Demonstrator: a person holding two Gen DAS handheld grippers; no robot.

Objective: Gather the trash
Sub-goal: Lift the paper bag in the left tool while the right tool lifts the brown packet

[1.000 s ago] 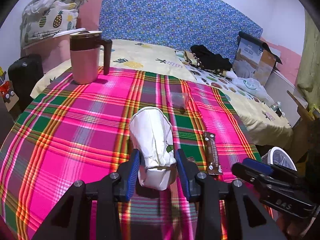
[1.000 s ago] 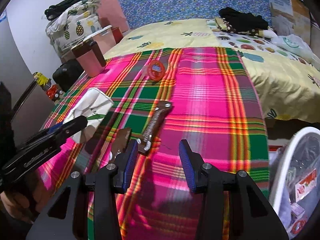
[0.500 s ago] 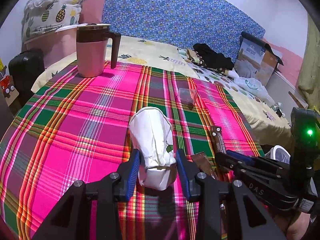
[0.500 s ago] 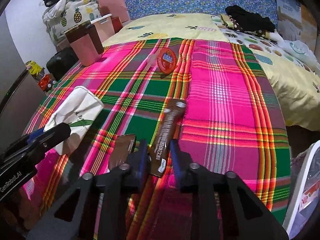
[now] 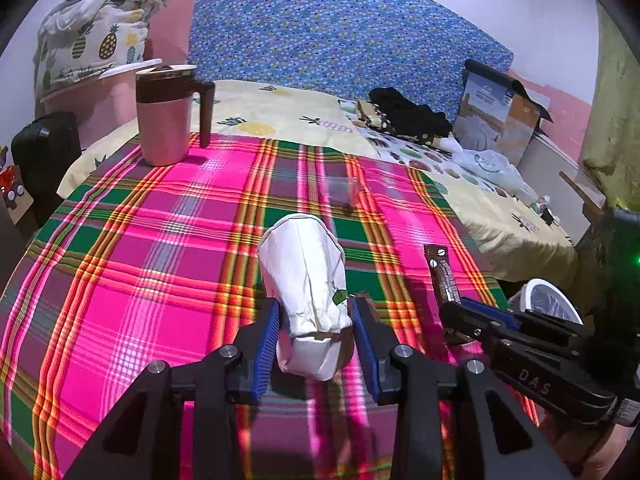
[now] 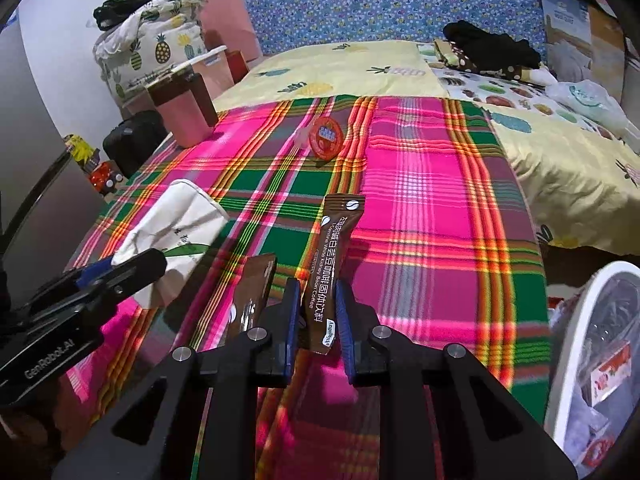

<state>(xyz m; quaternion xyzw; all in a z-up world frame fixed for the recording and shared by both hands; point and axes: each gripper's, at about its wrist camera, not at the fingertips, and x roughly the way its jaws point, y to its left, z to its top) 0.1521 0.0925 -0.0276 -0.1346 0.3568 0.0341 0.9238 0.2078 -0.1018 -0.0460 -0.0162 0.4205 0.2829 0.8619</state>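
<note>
My left gripper (image 5: pixel 316 312) is shut on a crushed white paper cup (image 5: pixel 304 272), held over the plaid cloth (image 5: pixel 140 248); the cup also shows in the right wrist view (image 6: pixel 176 228). My right gripper (image 6: pixel 318 296) is shut on a long brown coffee sachet (image 6: pixel 332 256), also seen in the left wrist view (image 5: pixel 444 276). A second brown wrapper (image 6: pixel 252 292) lies just left of the right gripper. A small clear cup with a red lid (image 6: pixel 326 142) lies farther back on the cloth. A white trash bin (image 6: pixel 592 352) with rubbish inside stands at the right, below the table edge.
A pink mug with a brown lid (image 5: pixel 164 120) stands at the cloth's far left. Beyond lies a bed with a yellow sheet (image 5: pixel 280 112), dark clothes (image 5: pixel 408 114) and a cardboard box (image 5: pixel 500 120). A black suitcase (image 5: pixel 44 160) stands at the left.
My right gripper moved forward to the coffee sachet and closed on it. My left gripper kept its hold on the paper cup and shifted slightly forward.
</note>
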